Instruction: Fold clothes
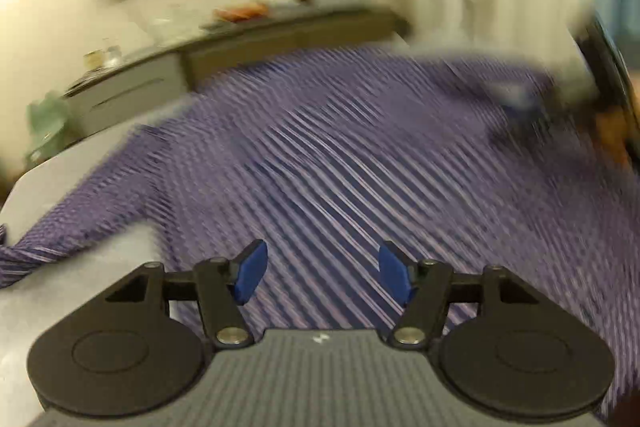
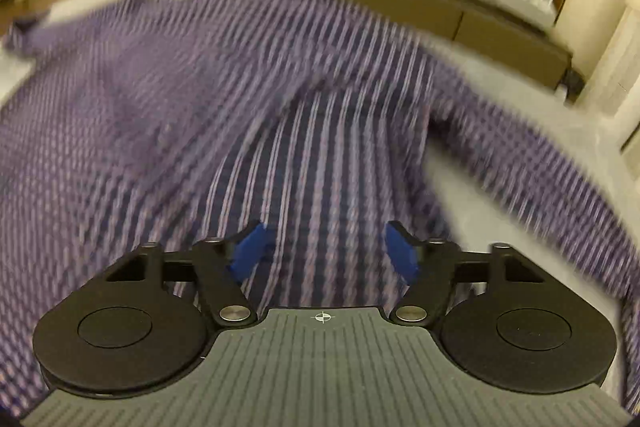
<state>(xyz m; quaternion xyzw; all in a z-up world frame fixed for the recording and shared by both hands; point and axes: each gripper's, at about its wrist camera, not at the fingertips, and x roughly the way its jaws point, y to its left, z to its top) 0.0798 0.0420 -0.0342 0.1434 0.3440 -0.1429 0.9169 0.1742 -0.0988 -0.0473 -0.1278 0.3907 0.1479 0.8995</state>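
The left gripper (image 1: 322, 273) is sitting nearest the lens in the left wrist view, its blue pads (image 1: 250, 277) standing well apart with nothing between them. The right gripper (image 2: 324, 253) is showing the same condition: jaws spread, nothing clamped. Both views are blurring, so fine detail is not readable.

The striped shirt (image 1: 340, 155) is lying spread on the pale table (image 1: 80, 287), directly ahead of and beneath both tools. In the left wrist view, one sleeve (image 1: 60, 239) is trailing off to the left across the table. In the right wrist view, the other sleeve (image 2: 520, 163) is running out to the right and toward the camera, with a raised fold in the cloth just ahead of the fingers.

Judged from this layout, the shirt's body is extending forward from both grippers, each sleeve is lying on the outer side of its nearer gripper, and neither sleeve is folded in yet.
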